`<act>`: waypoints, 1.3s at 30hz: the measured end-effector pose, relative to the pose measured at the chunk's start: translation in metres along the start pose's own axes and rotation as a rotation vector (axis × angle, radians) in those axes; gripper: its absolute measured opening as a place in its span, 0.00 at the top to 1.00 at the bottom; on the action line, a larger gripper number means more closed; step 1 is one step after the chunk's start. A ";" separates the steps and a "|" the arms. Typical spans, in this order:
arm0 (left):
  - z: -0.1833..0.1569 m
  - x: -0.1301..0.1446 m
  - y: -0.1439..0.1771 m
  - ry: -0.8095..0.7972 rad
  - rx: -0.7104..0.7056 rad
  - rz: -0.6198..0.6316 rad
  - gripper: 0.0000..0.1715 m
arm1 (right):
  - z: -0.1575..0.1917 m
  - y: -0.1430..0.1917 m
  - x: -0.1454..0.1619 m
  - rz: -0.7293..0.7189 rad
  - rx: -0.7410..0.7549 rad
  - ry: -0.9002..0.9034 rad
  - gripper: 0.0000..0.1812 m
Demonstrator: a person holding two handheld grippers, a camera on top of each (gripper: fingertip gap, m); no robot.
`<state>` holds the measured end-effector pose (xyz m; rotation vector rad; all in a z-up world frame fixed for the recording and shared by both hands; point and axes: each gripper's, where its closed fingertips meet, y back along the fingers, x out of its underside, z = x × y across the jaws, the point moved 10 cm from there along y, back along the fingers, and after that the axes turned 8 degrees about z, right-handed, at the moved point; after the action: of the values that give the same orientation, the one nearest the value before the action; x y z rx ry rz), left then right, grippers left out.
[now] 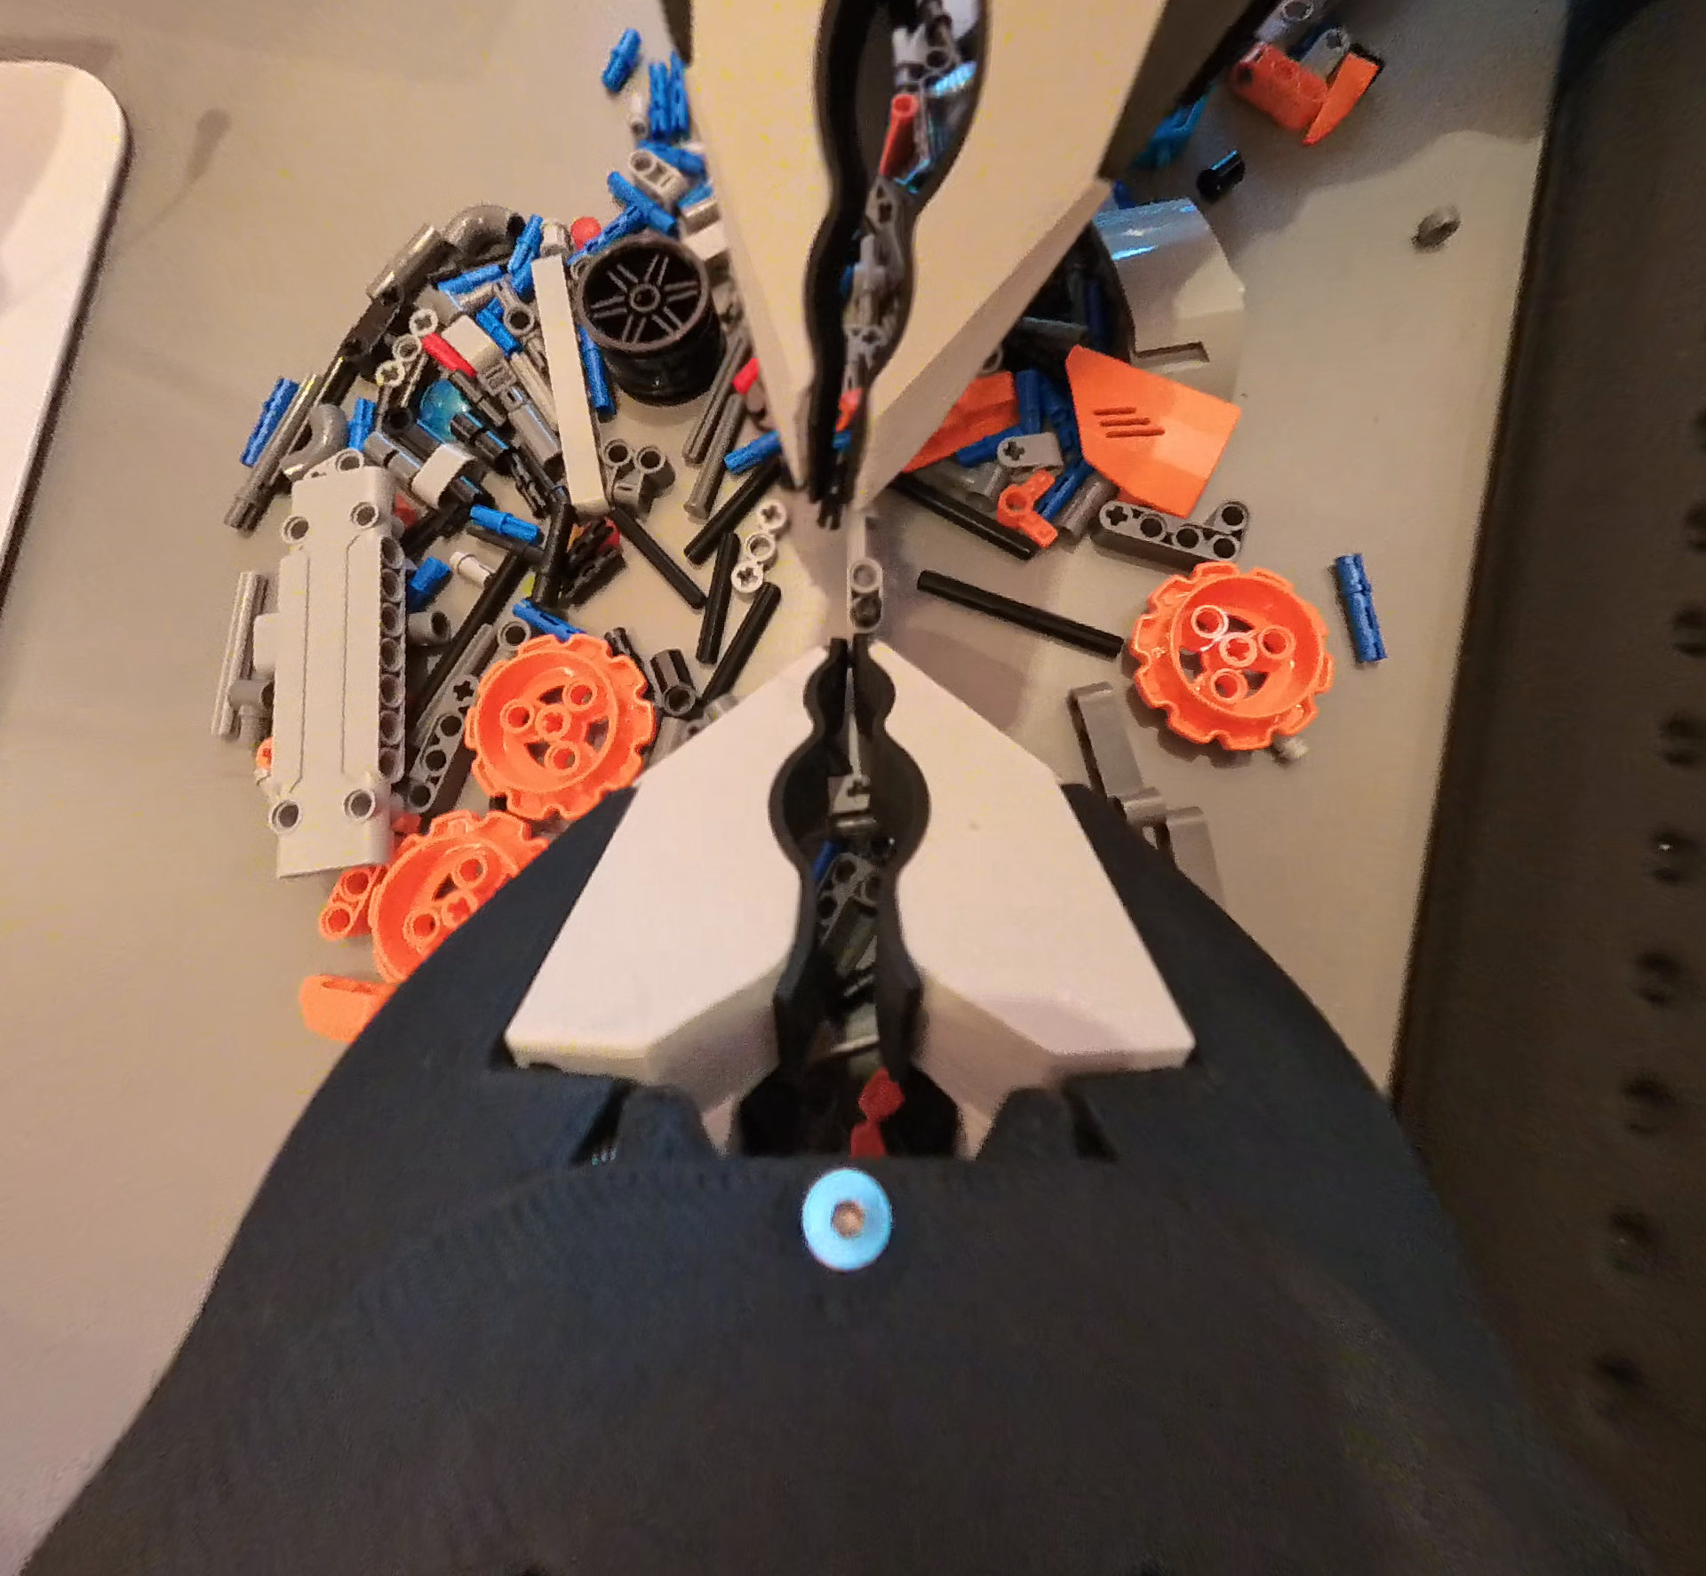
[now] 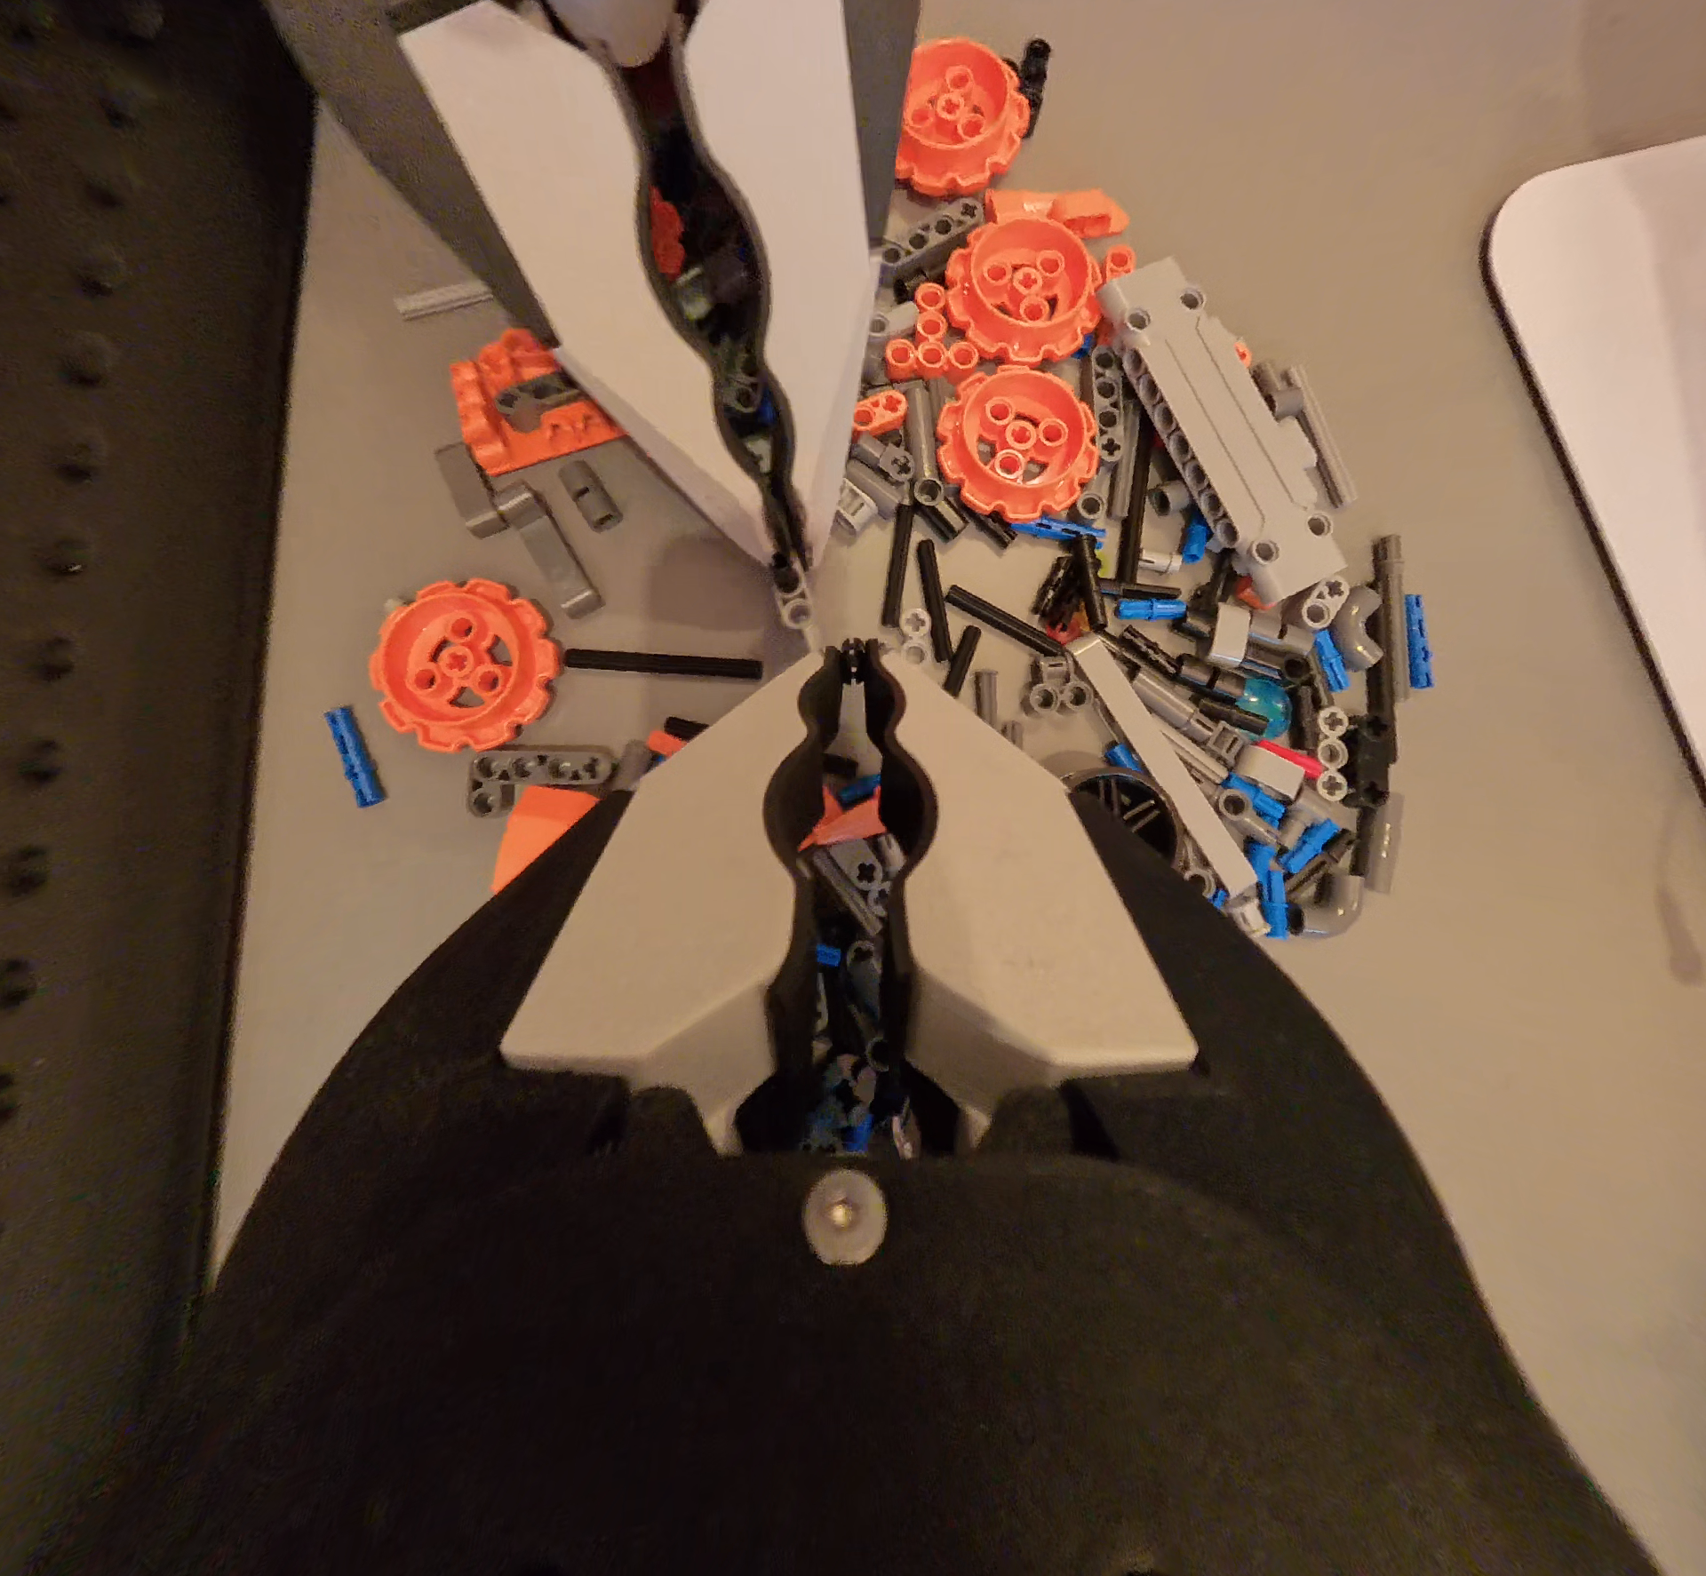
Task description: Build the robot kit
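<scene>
The left tongs (image 1: 851, 650) are clenched on a small grey connector (image 1: 865, 595), which sticks out past their tips just above the surface (image 1: 1292, 886). The right tongs (image 2: 854, 662) come in from the opposite side, pinched on a thin black pin (image 2: 855, 650). The two sets of tips are almost touching, with the connector between them.

A dense heap of small building parts (image 1: 480, 443) crowds one side of the meeting point: blue pins, black axles and grey beams, with one black wheel rim (image 1: 646, 304) and one long pale grey block (image 1: 337, 664). The right wrist view shows four orange toothed wheels. Three sit in the heap, and one (image 2: 462, 664) lies apart beside a lone black axle (image 2: 660, 664) and a single blue pin (image 2: 354, 756). An orange panel (image 1: 1154, 424) lies just behind the right tongs.

Bare surface lies directly below the tips. A dark studded strip (image 1: 1588, 701) borders the surface on the sparse side, and a white rounded board (image 2: 1625, 387) lies beyond the heap.
</scene>
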<state>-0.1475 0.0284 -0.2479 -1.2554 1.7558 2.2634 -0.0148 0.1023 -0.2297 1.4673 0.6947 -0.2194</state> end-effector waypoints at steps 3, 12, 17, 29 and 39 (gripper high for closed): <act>0.000 0.002 0.000 0.016 0.024 0.031 1.00 | 0.004 -0.001 0.000 0.016 -0.030 0.025 0.99; -0.001 0.004 -0.002 0.029 0.060 0.040 1.00 | 0.007 -0.009 -0.001 0.012 -0.041 0.027 0.99; 0.000 0.006 -0.001 0.032 0.059 0.017 1.00 | 0.007 -0.007 -0.002 0.012 -0.020 0.033 0.99; 0.004 0.001 0.019 0.047 0.066 -0.058 1.00 | 0.005 -0.006 -0.001 -0.068 -0.088 -0.026 0.99; 0.006 0.001 0.015 0.076 0.097 -0.073 1.00 | 0.001 -0.001 0.000 -0.145 -0.106 -0.059 0.99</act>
<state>-0.1583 0.0273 -0.2355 -1.3803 1.7884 2.0914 -0.0148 0.1016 -0.2304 1.3061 0.7547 -0.3315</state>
